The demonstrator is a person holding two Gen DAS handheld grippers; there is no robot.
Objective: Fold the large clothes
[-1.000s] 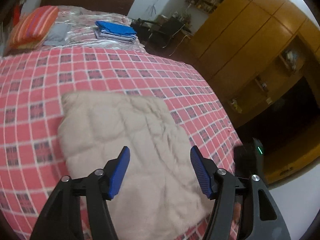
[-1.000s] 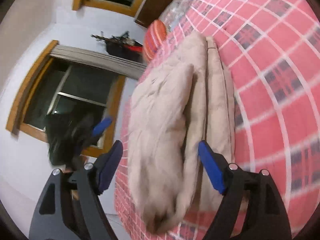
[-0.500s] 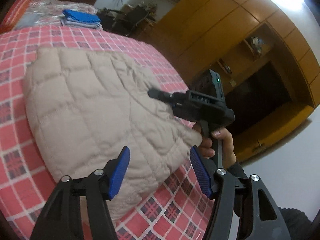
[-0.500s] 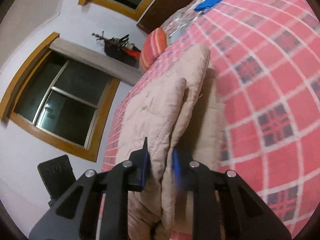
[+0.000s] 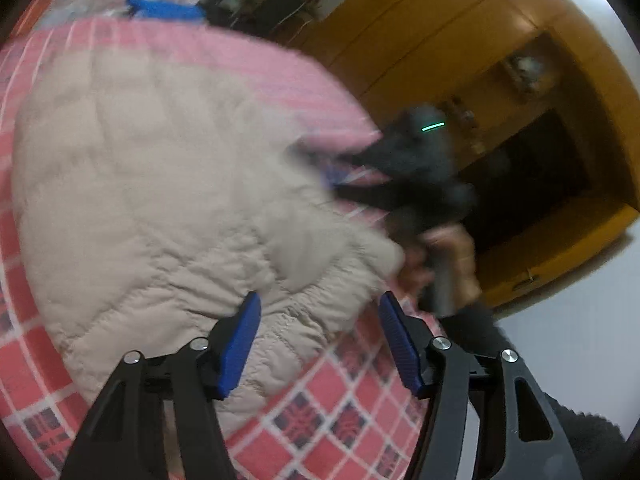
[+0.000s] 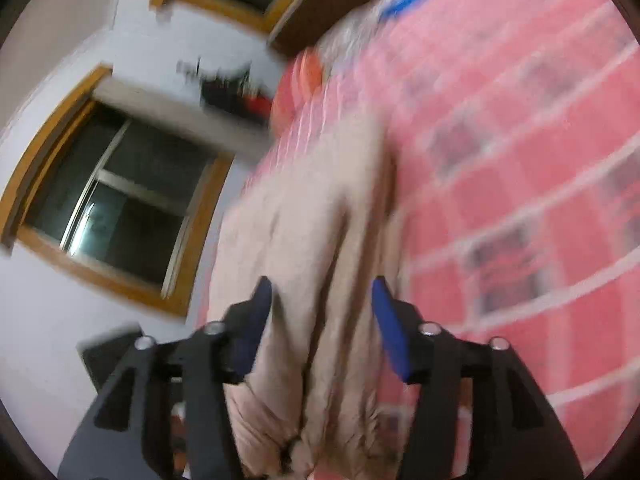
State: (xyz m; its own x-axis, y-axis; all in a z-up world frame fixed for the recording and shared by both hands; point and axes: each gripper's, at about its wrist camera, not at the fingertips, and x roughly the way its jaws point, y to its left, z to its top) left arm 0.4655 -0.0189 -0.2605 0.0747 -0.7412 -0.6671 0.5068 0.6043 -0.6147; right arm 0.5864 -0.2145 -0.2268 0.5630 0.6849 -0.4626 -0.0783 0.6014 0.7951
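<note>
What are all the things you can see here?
Jacket: one, beige, quilted, folded on the bed.
Bedspread: one, pink checked, under the jacket.
Blue clothes: one pile, at the far end of the bed.
Pillow: one, orange striped, far end, blurred.
Wardrobe: one, yellow-brown wood, beside the bed.
Windows: two, wooden frames, dark glass.
Left gripper: black with blue pads, open over the jacket's near edge.
Right gripper: same colours, open, jacket fold between its fingers.
Hand: one, holding the right gripper's handle.
</note>
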